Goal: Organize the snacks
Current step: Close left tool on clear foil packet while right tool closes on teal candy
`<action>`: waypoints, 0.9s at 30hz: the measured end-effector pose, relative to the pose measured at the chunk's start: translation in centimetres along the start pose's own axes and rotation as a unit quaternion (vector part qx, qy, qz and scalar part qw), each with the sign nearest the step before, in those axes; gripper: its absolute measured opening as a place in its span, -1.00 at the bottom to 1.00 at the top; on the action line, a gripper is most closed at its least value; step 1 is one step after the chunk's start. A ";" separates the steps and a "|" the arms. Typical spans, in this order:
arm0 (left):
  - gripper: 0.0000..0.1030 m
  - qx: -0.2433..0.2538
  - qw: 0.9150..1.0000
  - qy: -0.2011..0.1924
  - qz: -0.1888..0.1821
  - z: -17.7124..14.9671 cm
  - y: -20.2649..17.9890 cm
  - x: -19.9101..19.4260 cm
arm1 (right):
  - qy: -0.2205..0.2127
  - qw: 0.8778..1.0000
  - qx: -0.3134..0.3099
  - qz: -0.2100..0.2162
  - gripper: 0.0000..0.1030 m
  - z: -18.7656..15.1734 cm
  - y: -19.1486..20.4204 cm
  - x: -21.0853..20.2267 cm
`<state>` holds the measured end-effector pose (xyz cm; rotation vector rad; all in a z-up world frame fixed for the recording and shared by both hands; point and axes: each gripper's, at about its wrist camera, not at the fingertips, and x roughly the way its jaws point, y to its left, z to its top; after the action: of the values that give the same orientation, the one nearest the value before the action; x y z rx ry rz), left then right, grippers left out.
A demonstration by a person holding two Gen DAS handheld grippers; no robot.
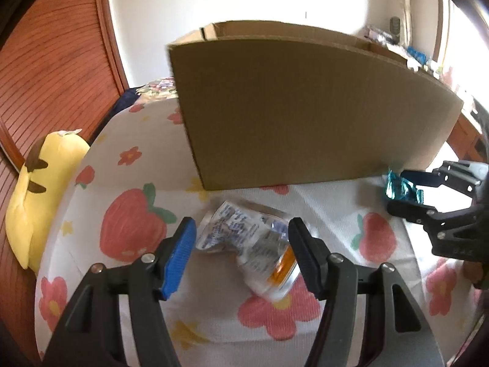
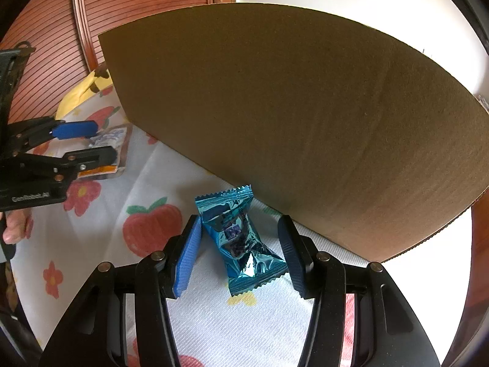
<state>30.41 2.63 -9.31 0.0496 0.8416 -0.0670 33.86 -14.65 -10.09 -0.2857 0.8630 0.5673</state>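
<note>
A clear snack packet (image 1: 244, 241) with blue print and an orange patch lies on the strawberry-print cloth (image 1: 128, 183). My left gripper (image 1: 241, 226) stands open around it, with its blue pad just clear of the packet's left edge. From the right wrist view the same left gripper (image 2: 105, 140) and packet (image 2: 110, 136) show at the far left. A teal foil snack packet (image 2: 238, 238) lies slantwise on the cloth, my right gripper (image 2: 240, 221) shut on it with both pads touching its edges. In the left wrist view the right gripper (image 1: 397, 189) and teal packet (image 1: 400, 185) sit at the right.
A large cardboard box (image 1: 305, 107) stands upright on the cloth just behind both packets, its near wall (image 2: 290, 107) close to the right gripper. A yellow plush toy (image 1: 39, 189) lies at the cloth's left edge against a ribbed wooden panel (image 1: 45, 61). A person's hand (image 2: 15, 226) shows at the left.
</note>
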 end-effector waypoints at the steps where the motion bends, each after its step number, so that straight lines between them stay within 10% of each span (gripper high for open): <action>1: 0.22 -0.009 1.000 -0.002 -0.003 0.0 0.3 -0.2 | 0.000 1.000 0.000 0.000 0.01 0.0 0.0 0.0; 27: 0.25 -0.043 0.998 0.022 -0.028 -0.6 0.7 0.8 | 0.002 1.000 0.001 0.000 0.02 0.0 0.0 0.0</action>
<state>30.53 3.31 -10.27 -0.0531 0.8893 -0.0832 33.84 -14.62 -10.07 -0.2856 0.8667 0.5663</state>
